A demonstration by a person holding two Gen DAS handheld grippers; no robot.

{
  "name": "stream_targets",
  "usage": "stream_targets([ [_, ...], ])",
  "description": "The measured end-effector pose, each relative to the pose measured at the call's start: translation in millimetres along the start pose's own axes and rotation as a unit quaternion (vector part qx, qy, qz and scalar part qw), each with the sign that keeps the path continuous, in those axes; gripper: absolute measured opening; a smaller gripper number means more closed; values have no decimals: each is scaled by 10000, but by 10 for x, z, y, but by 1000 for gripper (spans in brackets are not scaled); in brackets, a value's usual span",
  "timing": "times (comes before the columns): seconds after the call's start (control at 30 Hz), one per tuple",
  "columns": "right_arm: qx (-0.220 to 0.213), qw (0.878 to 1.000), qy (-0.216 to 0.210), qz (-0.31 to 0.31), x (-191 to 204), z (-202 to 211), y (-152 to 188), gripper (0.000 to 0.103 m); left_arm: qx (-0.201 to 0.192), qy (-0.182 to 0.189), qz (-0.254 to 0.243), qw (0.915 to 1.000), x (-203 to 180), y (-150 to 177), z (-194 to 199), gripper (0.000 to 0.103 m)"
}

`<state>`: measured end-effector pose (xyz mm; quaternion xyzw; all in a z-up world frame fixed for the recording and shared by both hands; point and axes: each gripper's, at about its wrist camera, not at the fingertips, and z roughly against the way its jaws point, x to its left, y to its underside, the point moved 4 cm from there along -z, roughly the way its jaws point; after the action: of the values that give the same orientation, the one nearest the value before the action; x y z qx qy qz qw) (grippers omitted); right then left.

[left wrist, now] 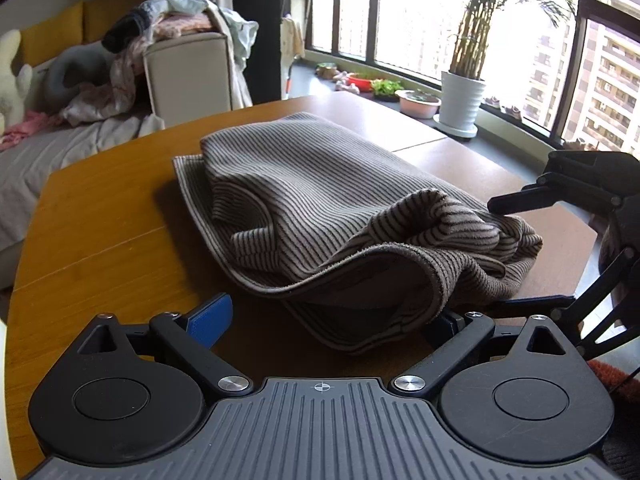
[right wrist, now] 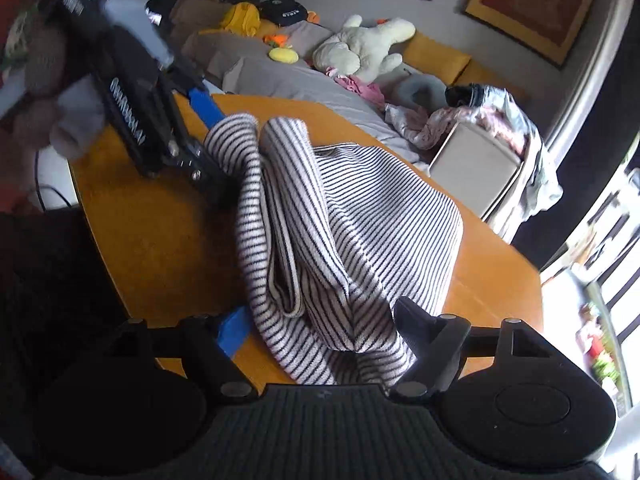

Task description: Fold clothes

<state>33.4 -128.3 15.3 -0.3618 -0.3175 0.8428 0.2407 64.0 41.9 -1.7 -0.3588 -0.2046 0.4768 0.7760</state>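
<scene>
**Left wrist view: striped garment half-folded, both tongs at its near edge**

Our left gripper (left wrist: 326,320) stands wide apart, its blue-padded finger (left wrist: 212,318) clear on the wooden table (left wrist: 100,220), the other tucked under the hem. Our right gripper (right wrist: 316,324) also spreads around bunched cloth, not pinching it. The striped knit top (left wrist: 320,200) lies doubled mid-table. We judge the loose upper layer may slide or unfold if either grip closes on one ply alone.

Our left gripper (left wrist: 324,320) is black, with two round discs, a ribbed grey plate bearing a small crosshair mark, silver screws, and a blue pad (left wrist: 211,319) on one finger. Our right gripper (right wrist: 320,328) matches, blue pad (right wrist: 234,330) included.
</scene>
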Motion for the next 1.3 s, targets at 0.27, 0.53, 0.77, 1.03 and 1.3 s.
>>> stream_targets([
  [0.27,-275,9976,300,560,143,-64,-105,52,-43,-60,128,9999,29,-46,5,99],
  [0.53,-370,9992,72,115,102,-194,-200,41,-10,-96,381,9992,99,-63,-27,99],
  [0.77,-226,9957,-255,-865,-331,-103,-324,34,-424,17,673,9968,286,-135,247,100],
  [1.03,324,9966,-642,-394,-255,156,-302,31,-1071,-200,1171,9871,701,-364,476,99],
  [1.3,237,9958,-649,603,-388,788,-757,30,-596,-122,683,9958,591,-551,-159,88],
])
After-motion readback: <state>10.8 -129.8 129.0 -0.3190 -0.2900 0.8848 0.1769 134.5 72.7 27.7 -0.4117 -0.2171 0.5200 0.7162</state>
